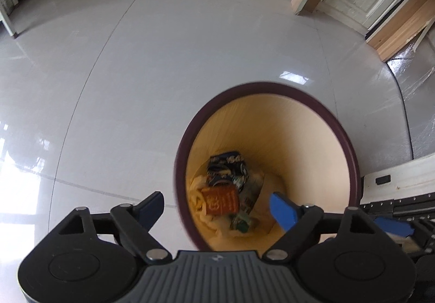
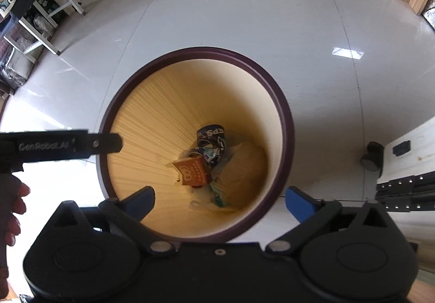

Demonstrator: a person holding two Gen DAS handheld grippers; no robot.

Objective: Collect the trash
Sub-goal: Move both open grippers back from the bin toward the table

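Purple-rimmed round bin [image 2: 285, 123] on the floor holds the dropped orange carton [image 2: 193, 173], so both empty, wide-open hand-held grippers, left [image 1: 217, 208] and right [image 2: 218, 203], should lift straight clear.

A crushed can [image 2: 210, 145] and a carton [image 2: 193, 173] lie touching inside the bin [image 2: 282, 102].

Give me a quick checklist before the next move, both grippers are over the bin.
1. Left gripper empty, jaws apart: ok.
2. Right gripper empty, jaws wide: ok.
3. Trash inside the bin: ok; orange packet and dark can lie at the bottom.
4. Bin upright on the floor: ok.
5. More trash left on the floor: cannot tell; none shows in either view.
6. Grippers apart from each other: ok in the right wrist view.
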